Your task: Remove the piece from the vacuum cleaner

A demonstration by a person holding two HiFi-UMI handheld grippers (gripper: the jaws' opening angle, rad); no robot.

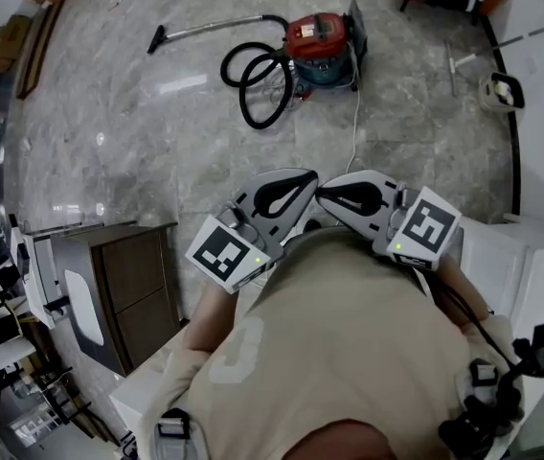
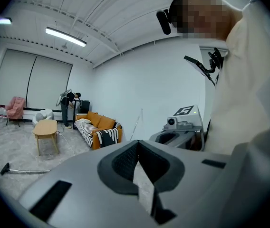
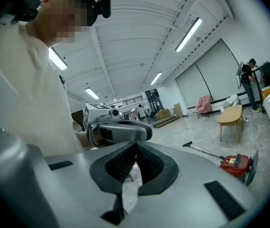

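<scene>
Currently I hold both grippers, left (image 1: 296, 197) and right (image 1: 337, 195), jaws clenched empty, well short of the vacuum cleaner (image 1: 318, 48).

- Left claw (image 1: 308, 184): pale grey shell, black lining, and its cube (image 1: 222, 254) is showing black-and-white square markers.
- Right claw (image 1: 323, 194): same grey and black, with another black-and-white cube (image 1: 428, 226).
- Out ahead of both claws, the vacuum cleaner (image 1: 318, 44): red top over a teal-blue base, black hose (image 1: 253, 84), silvery tube (image 1: 219, 29) with a black nozzle.
- Floor (image 1: 138, 132) beneath the claws: grey, marble-veined.
- Left of the left claw, a dark brown cabinet (image 1: 136, 286).
- Behind the claws, a cream shirt (image 1: 349, 343).
- Far beyond the left claw: orange sofa (image 2: 101, 123) with a black-and-white striped throw (image 2: 107, 137), pale wood table (image 2: 45, 128), pink chair (image 2: 15, 107).
</scene>
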